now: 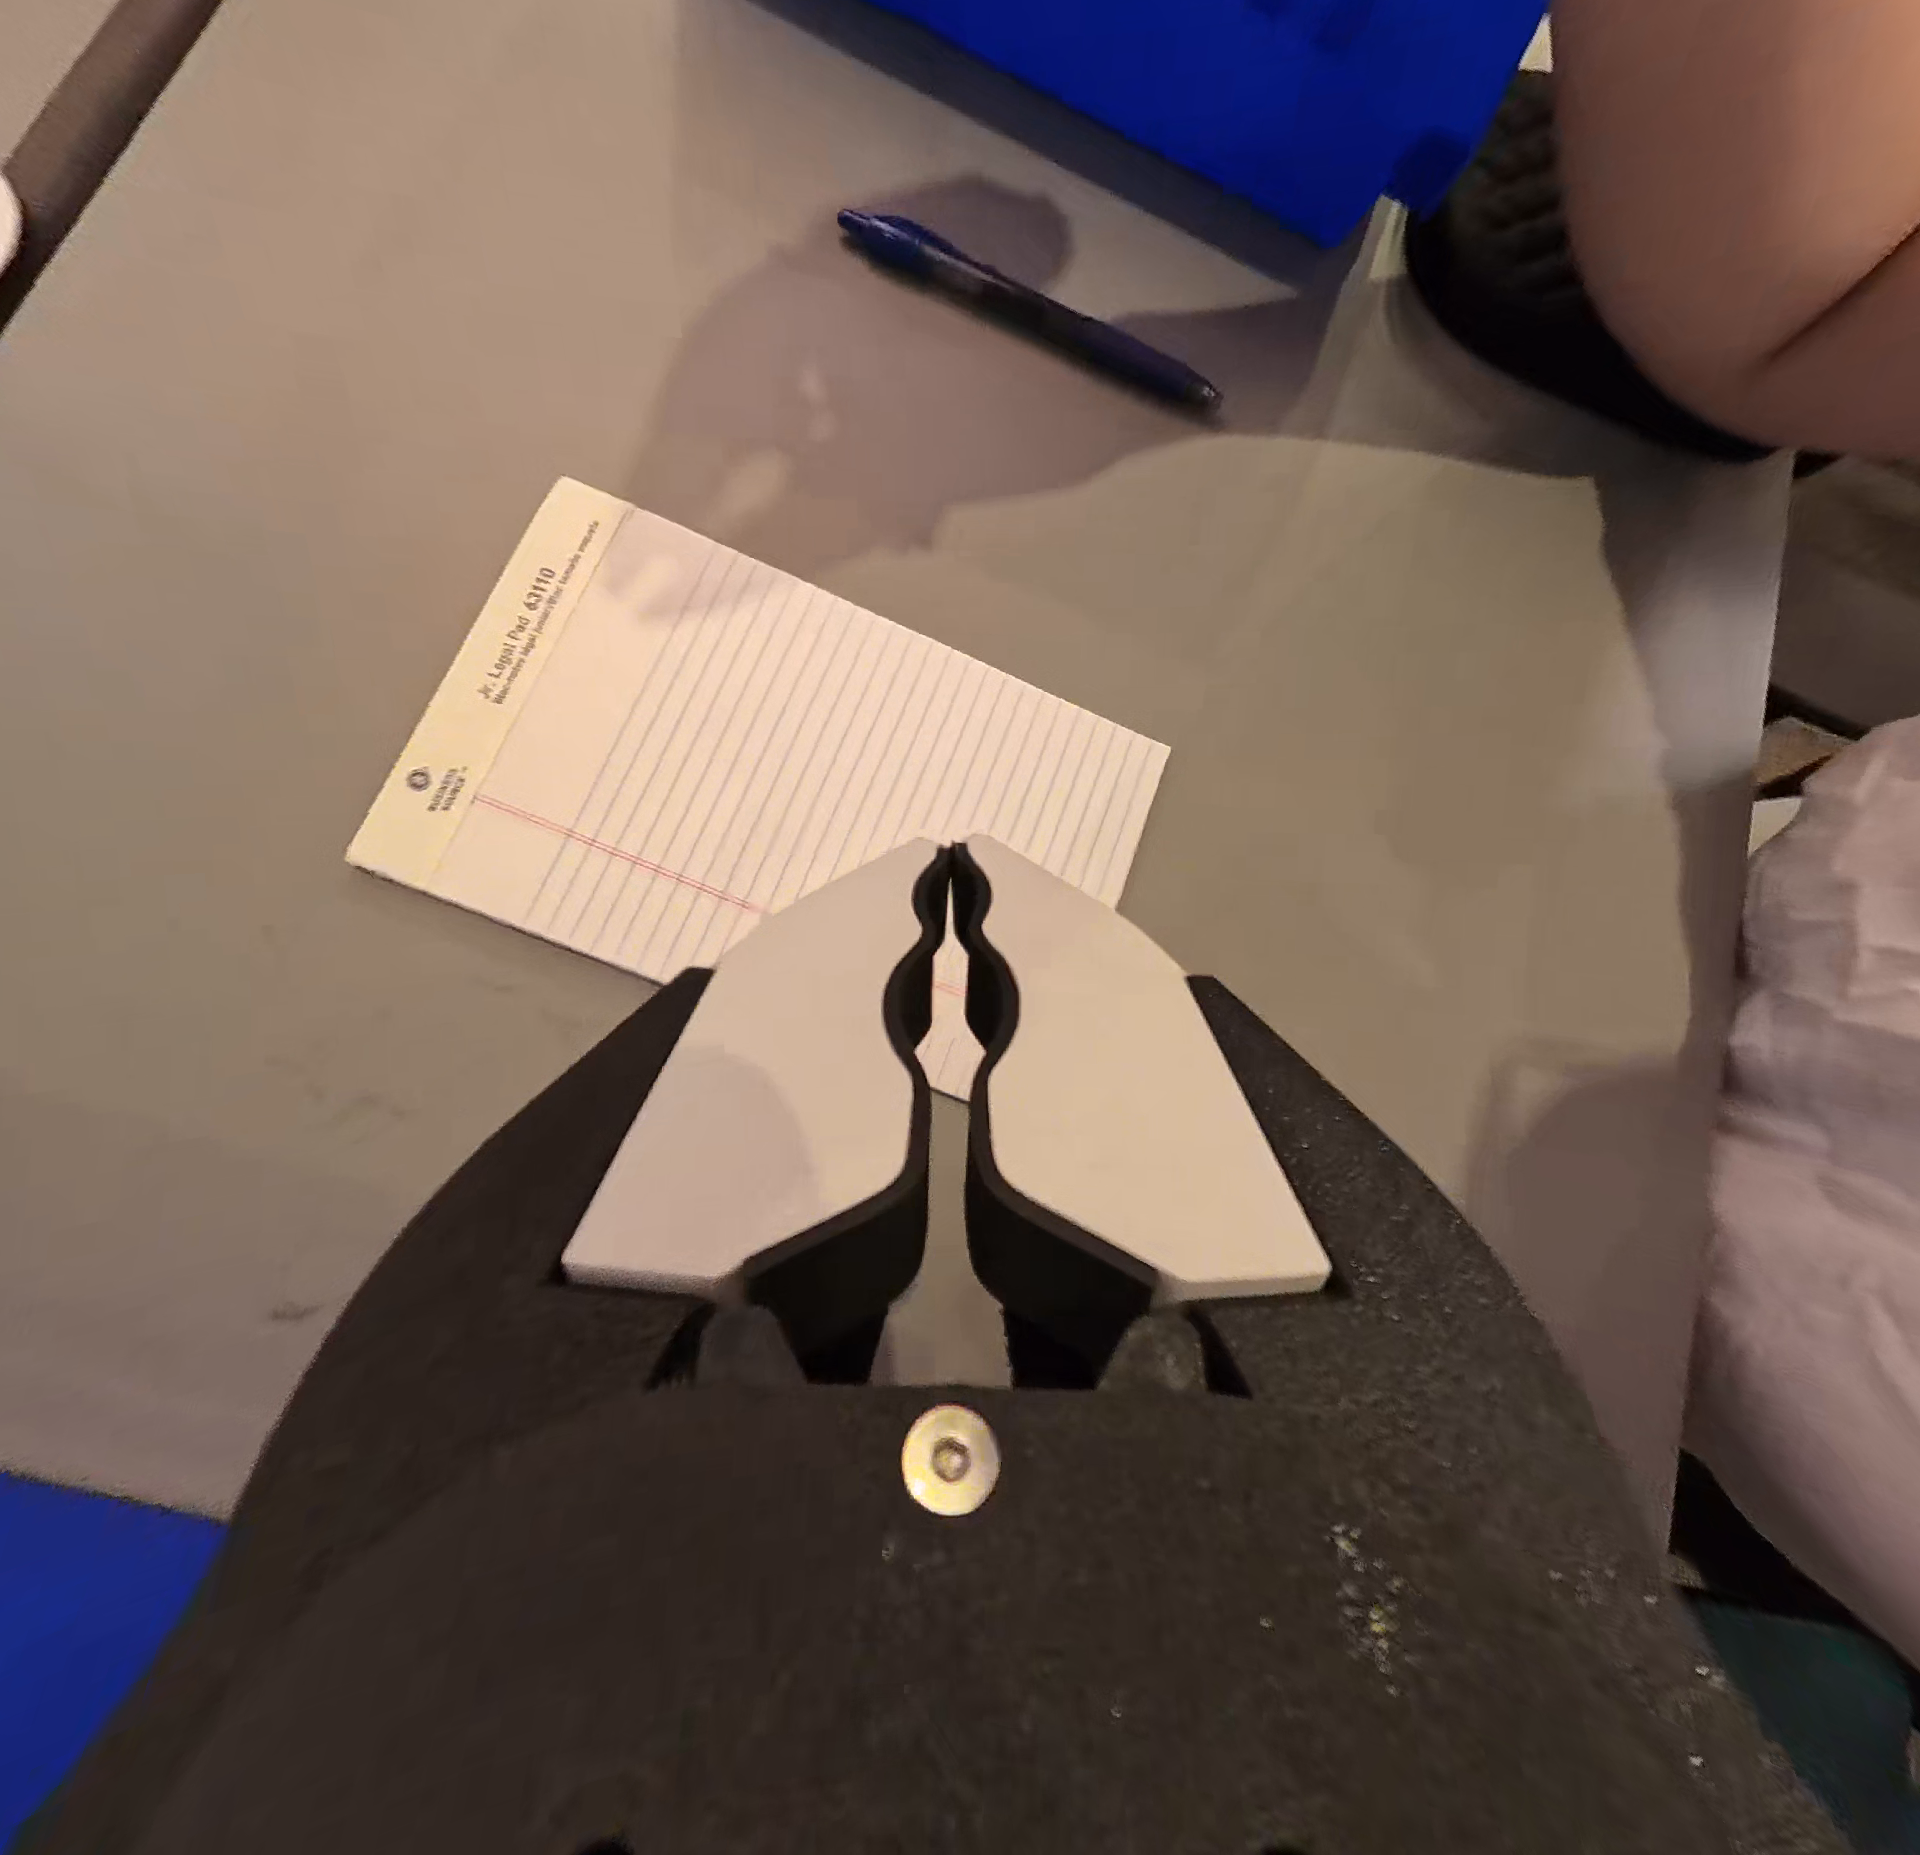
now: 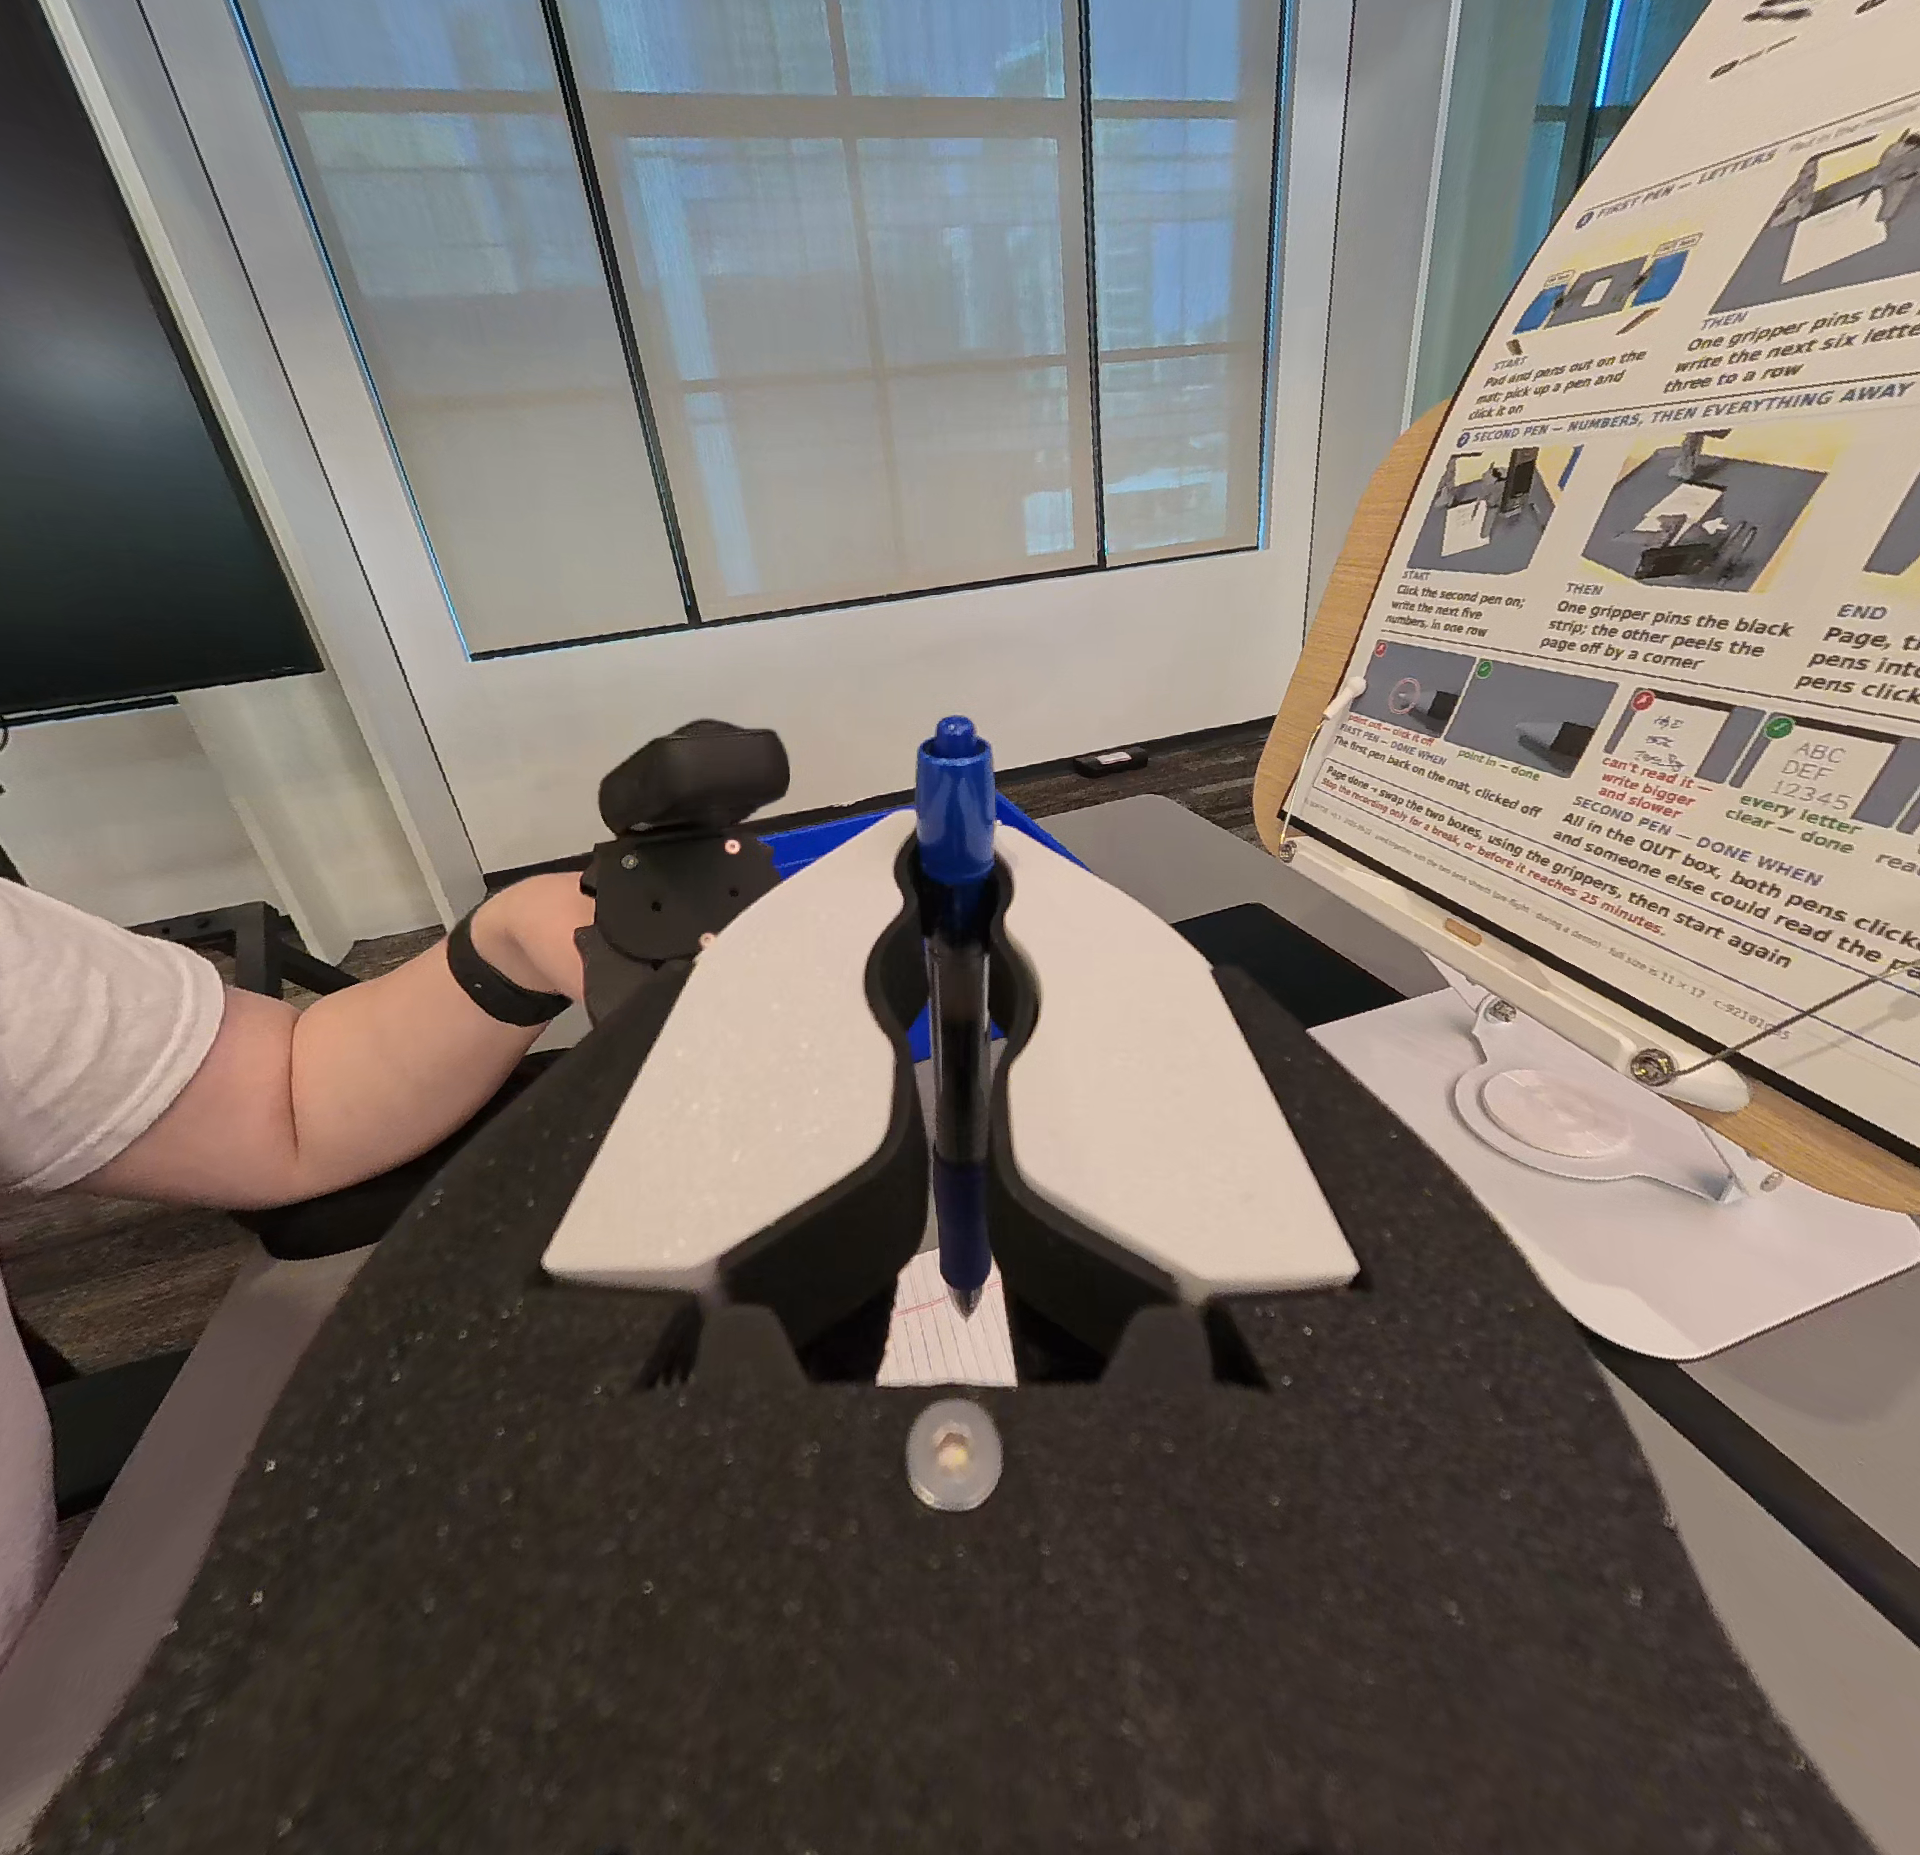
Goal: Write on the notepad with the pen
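Black gripper bodies fill the foreground of both wrist views. Right gripper (image 2: 956, 932) is clamped on a blue pen (image 2: 958, 1026), held upright w/ tip down just above the lined notepad (image 2: 940, 1338), seen thru the gap. Left gripper (image 1: 953, 855) has jaws closed, nothing held, hovering over the notepad's (image 1: 758, 725) near edge, not visibly pressing it. A second blue pen (image 1: 1023, 304) lies apart on the grey table (image 1: 312, 455), near a blue bin (image 1: 1195, 60). Risk, as judged: an unpinned pad may slide under the stroke; pen may slip in the grip. Printed text shows on the pad's header strip and on an instruction board (image 2: 1662, 610) at right.
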### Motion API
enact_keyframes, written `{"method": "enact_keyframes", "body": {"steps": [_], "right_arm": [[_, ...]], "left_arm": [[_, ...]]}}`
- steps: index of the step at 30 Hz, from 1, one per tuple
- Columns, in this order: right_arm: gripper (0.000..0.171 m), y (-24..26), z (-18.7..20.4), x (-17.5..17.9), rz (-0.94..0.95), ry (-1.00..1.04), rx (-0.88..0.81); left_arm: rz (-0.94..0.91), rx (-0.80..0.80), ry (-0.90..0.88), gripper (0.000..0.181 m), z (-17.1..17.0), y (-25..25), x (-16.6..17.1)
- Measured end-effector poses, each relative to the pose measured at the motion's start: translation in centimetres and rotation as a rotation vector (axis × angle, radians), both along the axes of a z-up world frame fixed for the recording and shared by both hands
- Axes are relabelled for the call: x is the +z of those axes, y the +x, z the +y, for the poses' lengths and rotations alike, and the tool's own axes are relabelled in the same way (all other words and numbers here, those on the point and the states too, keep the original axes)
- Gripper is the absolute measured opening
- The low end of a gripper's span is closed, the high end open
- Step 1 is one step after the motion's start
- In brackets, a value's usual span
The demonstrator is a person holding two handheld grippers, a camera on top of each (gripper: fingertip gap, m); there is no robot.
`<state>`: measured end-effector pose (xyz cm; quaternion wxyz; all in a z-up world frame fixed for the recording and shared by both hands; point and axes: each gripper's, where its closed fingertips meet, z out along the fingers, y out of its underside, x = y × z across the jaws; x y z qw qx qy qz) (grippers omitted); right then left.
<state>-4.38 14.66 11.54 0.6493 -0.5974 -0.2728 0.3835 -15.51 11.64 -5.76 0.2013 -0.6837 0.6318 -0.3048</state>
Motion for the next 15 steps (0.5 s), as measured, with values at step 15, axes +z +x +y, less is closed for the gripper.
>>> {"method": "enact_keyframes", "body": {"steps": [15], "right_arm": [[0.006,-1.3,1.6,-2.5,-0.045,0.001,-0.032]], "left_arm": [[-0.112,-0.073,0.061,0.000,-1.7,3.2,0.5]]}}
